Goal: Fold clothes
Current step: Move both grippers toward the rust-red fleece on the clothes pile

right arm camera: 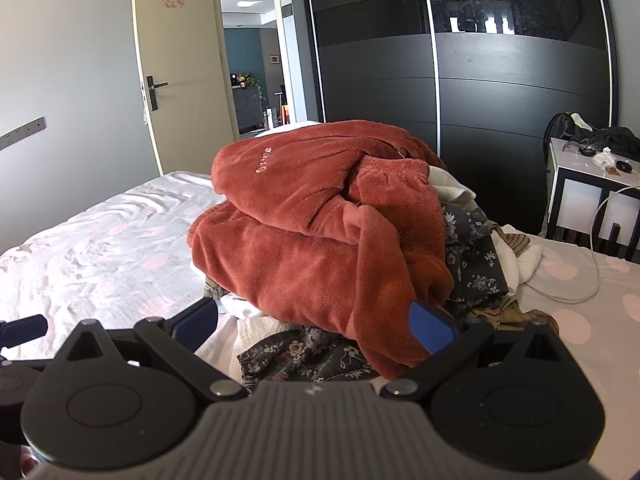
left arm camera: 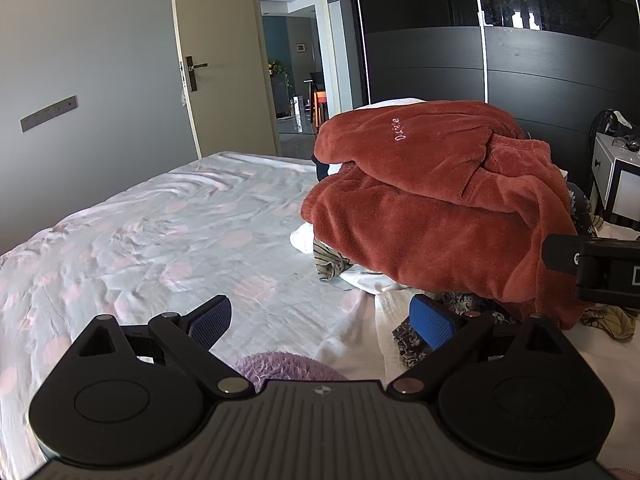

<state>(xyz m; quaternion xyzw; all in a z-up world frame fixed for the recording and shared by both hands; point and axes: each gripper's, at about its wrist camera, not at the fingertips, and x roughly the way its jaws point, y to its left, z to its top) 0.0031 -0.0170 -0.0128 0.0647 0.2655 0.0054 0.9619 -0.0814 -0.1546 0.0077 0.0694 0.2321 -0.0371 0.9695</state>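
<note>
item: rust-red fleece garment (right arm camera: 320, 240), lying heaped on top of a pile of clothes on the bed (right arm camera: 100, 256), folded over itself in two thick layers. its long axis is running roughly left to right across both views; one loose end is hanging down the near right side of the pile, and white embroidered lettering (right arm camera: 264, 165) is showing on the upper layer, facing the left of the room.

beneath and around it: a dark floral garment (right arm camera: 304, 356) is spilling out at the near edge, white cloth (right arm camera: 516, 260) and a striped piece are sitting on the right side, and an olive-tan piece (right arm camera: 504, 312) is lying at the near right (all partly covered by the fleece). a purple fuzzy item (left arm camera: 280, 366) is showing just ahead of the left tool.

left tool (left arm camera: 320, 322): fingers spread wide, holding nothing, hovering over the bedsheet to the left of the pile's near corner. right tool (right arm camera: 316, 320): fingers spread wide, holding nothing, pointing straight at the pile, with the hanging fleece end and the floral garment lying between its blue pads (right arm camera: 430, 326).

surroundings: a dark sliding wardrobe (right arm camera: 480, 80) is standing behind the bed, an open door (right arm camera: 180, 60) at left, a white bedside cabinet (right arm camera: 580, 200) at right with a white cable (right arm camera: 592, 248) trailing onto the sheet.
</note>
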